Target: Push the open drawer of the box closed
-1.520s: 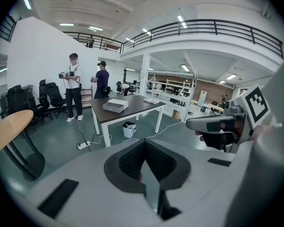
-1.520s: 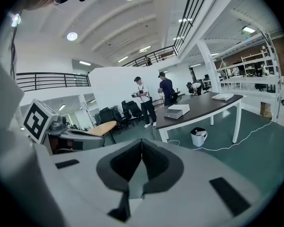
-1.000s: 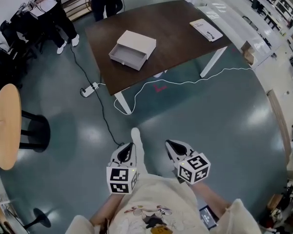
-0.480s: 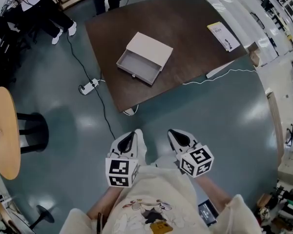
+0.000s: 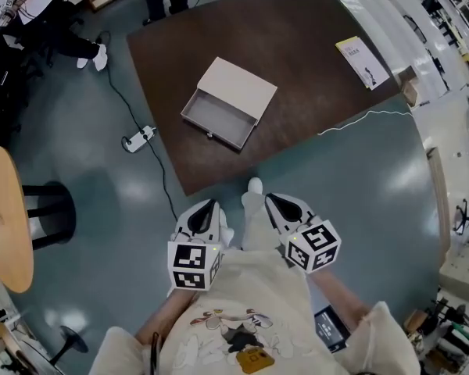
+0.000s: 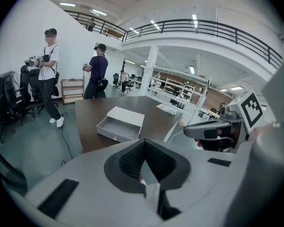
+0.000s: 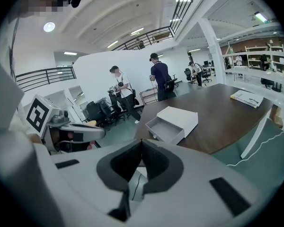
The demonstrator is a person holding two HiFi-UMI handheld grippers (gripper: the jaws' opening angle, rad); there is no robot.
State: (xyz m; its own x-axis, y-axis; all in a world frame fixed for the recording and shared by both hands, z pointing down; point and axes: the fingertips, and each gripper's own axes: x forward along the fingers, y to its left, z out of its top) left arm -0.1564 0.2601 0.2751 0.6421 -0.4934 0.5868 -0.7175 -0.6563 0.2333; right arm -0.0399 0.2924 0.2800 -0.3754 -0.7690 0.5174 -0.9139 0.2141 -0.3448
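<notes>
Nearest, the left gripper and the right gripper are held side by side above the grey-green floor, each with its jaws clenched together on nothing (the tips are seen to meet in both gripper views). Farther off, well apart from both, the pale beige rectangular box is set on the dark brown wooden table, its grey drawer standing open toward the near left edge. A yellow-edged booklet is seen at the table's far right

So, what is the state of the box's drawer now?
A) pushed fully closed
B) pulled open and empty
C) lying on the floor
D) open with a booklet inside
B: the drawer sticks out of the box, and its inside shows bare.
</notes>
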